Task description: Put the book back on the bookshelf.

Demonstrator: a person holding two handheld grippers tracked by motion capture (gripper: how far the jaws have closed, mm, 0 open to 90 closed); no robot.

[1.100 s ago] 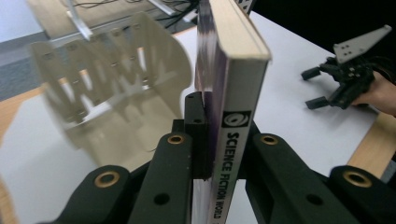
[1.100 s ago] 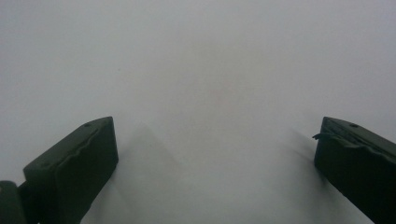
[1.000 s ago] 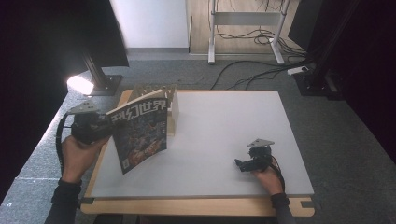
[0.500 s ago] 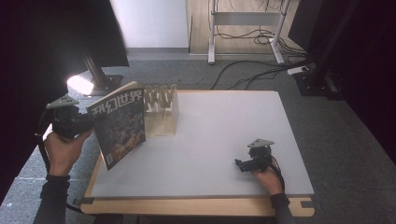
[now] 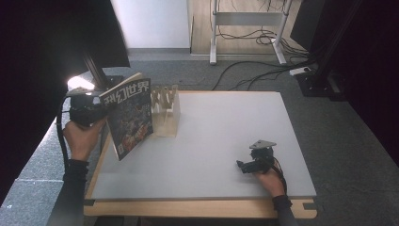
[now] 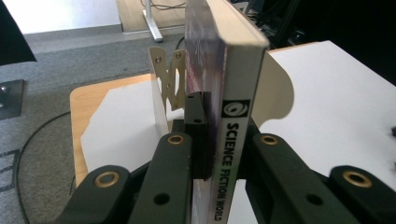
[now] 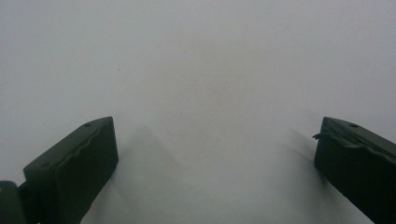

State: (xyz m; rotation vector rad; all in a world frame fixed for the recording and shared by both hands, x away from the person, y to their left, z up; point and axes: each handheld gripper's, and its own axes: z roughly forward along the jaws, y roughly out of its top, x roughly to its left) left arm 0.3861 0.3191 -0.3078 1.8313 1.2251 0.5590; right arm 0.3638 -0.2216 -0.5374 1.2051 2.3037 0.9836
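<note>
The table, a white board on a wooden frame, lay below and mostly to the right of the left gripper, and directly under the right gripper.

The magazine was the next largest thing. It stood upright and slightly tilted in the air at the table's left edge, clamped by its spine side in the left gripper. In the left gripper view the black jaws pressed on both faces of the magazine, with the spine reading "SCIENCE FICTION WORLD" running up between them. In the high view its colourful cover with large white characters faced the person, and it hung just to the right of the gripper body that the left hand held.

The wooden rack, a slotted stand with upright dividers, stood on the table just beyond and to the right of the held magazine, close to it; whether they touched could not be told. In the left gripper view the rack's dividers rose right behind the magazine.

The right gripper rested low at the table's near right part, well apart from magazine and rack. In the right gripper view its jaws stood wide apart over bare white table, with nothing between them.
</note>
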